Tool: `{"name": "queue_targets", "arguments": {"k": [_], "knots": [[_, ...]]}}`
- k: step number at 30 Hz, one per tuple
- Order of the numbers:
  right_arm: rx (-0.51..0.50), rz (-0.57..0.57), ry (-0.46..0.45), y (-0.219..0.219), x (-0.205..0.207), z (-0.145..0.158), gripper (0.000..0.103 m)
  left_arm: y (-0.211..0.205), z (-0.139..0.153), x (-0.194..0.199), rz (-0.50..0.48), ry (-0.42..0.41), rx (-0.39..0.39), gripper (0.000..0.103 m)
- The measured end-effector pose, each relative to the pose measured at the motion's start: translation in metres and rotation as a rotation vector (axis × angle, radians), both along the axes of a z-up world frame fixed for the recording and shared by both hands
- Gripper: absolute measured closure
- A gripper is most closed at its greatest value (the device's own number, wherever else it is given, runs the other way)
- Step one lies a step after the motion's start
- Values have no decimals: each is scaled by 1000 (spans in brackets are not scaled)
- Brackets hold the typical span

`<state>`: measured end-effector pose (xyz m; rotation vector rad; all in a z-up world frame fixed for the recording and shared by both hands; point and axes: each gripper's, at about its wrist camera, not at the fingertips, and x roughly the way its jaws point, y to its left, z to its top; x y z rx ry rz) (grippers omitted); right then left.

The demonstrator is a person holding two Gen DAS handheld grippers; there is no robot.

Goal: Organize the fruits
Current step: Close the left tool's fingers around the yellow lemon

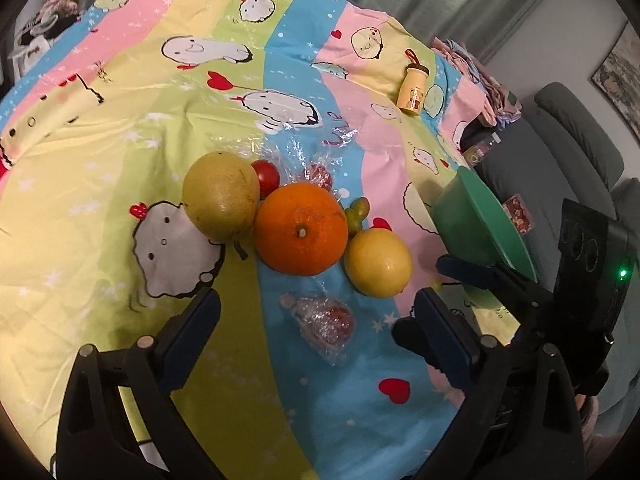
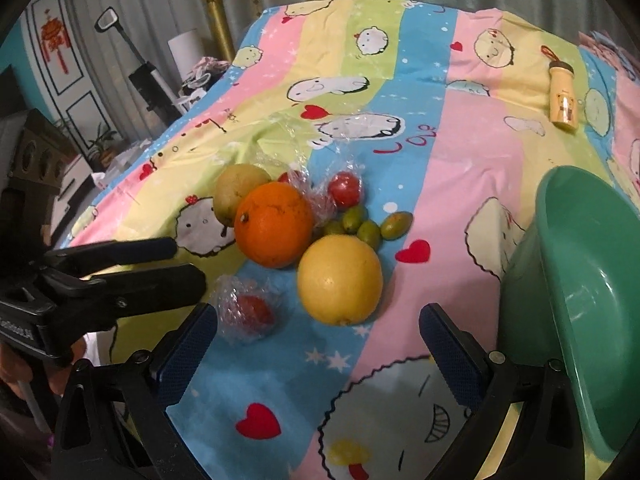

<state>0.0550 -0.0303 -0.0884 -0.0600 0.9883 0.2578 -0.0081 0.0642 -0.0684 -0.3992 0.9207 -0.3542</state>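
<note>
Right wrist view, green basin [image 2: 592,280] tilted, fruits outside on sheet [image 2: 460,184]

You have a cartoon bedsheet [image 1: 100,200] carrying fruit: pear [image 1: 220,196], orange [image 1: 301,229], lemon [image 1: 378,262], green basin [image 2: 580,272] far right.

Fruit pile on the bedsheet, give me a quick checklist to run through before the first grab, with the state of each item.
1. Left gripper open, nothing between its pads: ok.
2. Right gripper open and empty: ok.
3. Green basin in view beside the fruit, nothing seen inside: ok.
4. Yellow citrus clear on its near side: ok.
5. Orange free of neighbours: not ok, it touches the pear.
6. Wrapped red fruit has loose film that could slip: cannot tell.
</note>
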Motion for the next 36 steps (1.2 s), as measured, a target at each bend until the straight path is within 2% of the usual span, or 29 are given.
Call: {"name": "queue_targets", "arguments": {"k": [7, 11, 16, 19, 26, 29, 36], "knots": [[-57, 10, 29, 6, 14, -10, 7, -22, 0, 16, -99, 22, -57, 17], [-88, 7, 65, 5, 21, -17, 15, -35, -5, 26, -162, 65, -96, 22], [-148, 27, 86, 7, 27, -22, 15, -48, -15, 39, -197, 109, -110, 24], [-161, 40, 107, 8, 31, -28, 17, -52, -20, 45, -204, 131, -109, 29], [-155, 75, 145, 11, 34, -38, 44, -53, -24, 54, -196, 138, -123, 44], [-156, 74, 138, 10, 33, -37, 48, -54, -24, 55, -197, 132, -109, 44], [-152, 73, 121, 12, 27, -35, 48, -59, -23, 54, -210, 117, -58, 49]]}}
